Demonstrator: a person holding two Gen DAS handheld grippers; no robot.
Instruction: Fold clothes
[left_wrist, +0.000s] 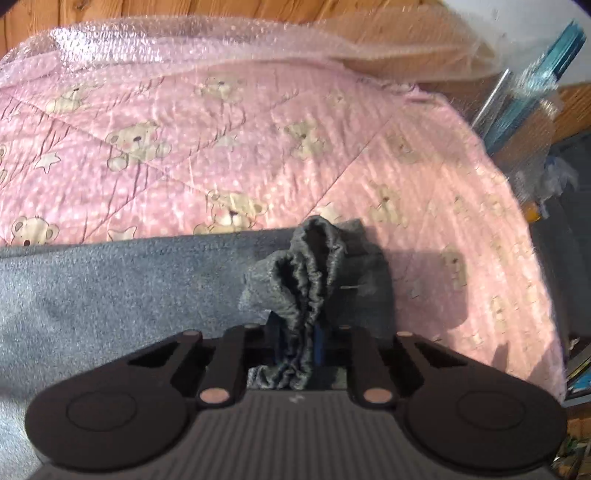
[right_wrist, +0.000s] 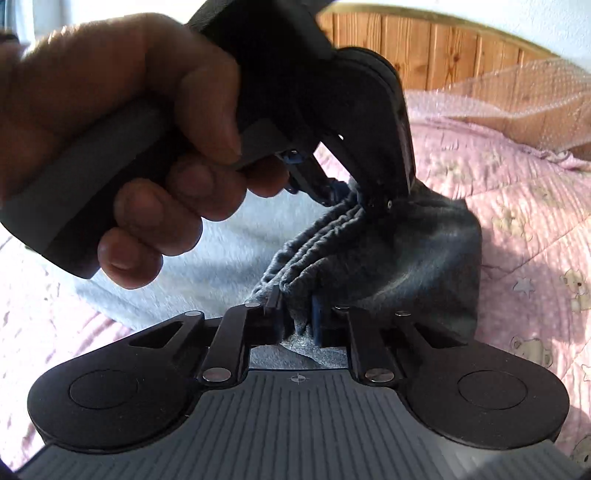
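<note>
Left hand-held gripper (left_wrist: 297, 336): matte black body, ribbed grey top plate w/ small white mark near front edge. Two big round black discs at the sides, each w/ a shallow circular recess. Black link bars run fwd to the fingers, joined by round copper-toned pins. Blue pads (left_wrist: 320, 341) on finger insides.

Right hand-held gripper (right_wrist: 295, 319): same build, black w/ ribbed grey plate, small crosshair mark at centre front, silver slotted screws on the link bars, blue pads.

Left hand (right_wrist: 122, 147): bare, no sleeve visible; wrapped round a grey and black handle.
</note>
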